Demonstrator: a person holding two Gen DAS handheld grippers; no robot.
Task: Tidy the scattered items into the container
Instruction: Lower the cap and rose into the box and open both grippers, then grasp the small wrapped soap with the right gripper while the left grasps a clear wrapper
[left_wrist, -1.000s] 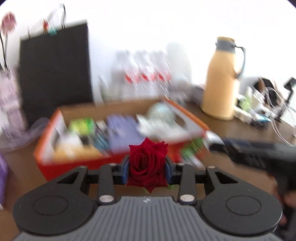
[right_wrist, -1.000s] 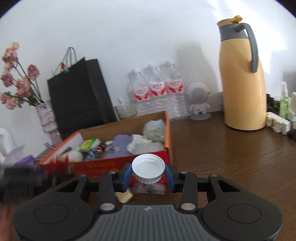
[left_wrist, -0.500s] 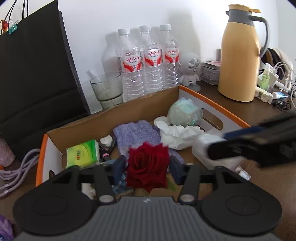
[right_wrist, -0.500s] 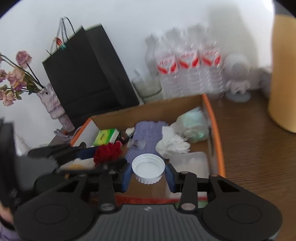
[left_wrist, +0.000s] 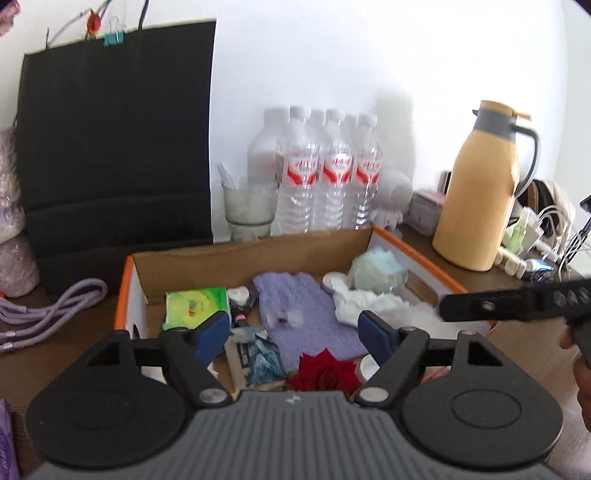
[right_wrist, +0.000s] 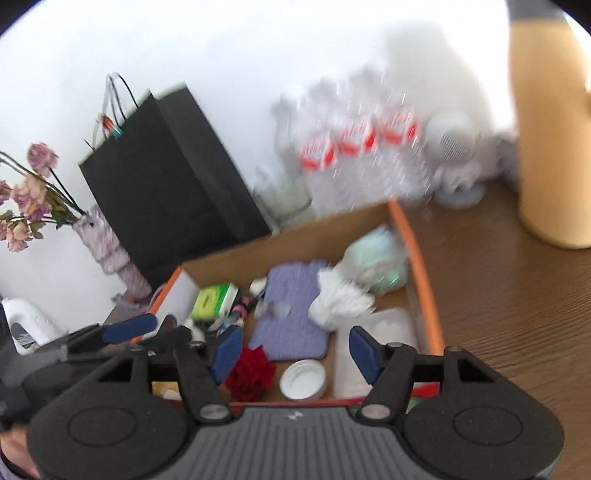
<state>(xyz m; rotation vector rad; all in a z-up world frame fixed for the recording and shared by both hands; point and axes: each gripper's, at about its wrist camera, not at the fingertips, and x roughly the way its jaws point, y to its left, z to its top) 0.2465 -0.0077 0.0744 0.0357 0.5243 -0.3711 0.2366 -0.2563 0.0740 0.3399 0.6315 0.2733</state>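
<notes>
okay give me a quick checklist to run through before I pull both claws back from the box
1. Left claw open, nothing between its pads: ok.
2. Right claw open, nothing held: ok.
3. Red rose lying inside the cardboard box, by the near wall: ok.
4. White cap resting on the box floor beside the rose: ok.
5. Rose and cap free of both claws' pads: cannot tell for the rose, which sits close to the right claw's left pad in a blurred view.
6. More loose items left on the table: cannot tell.
</notes>
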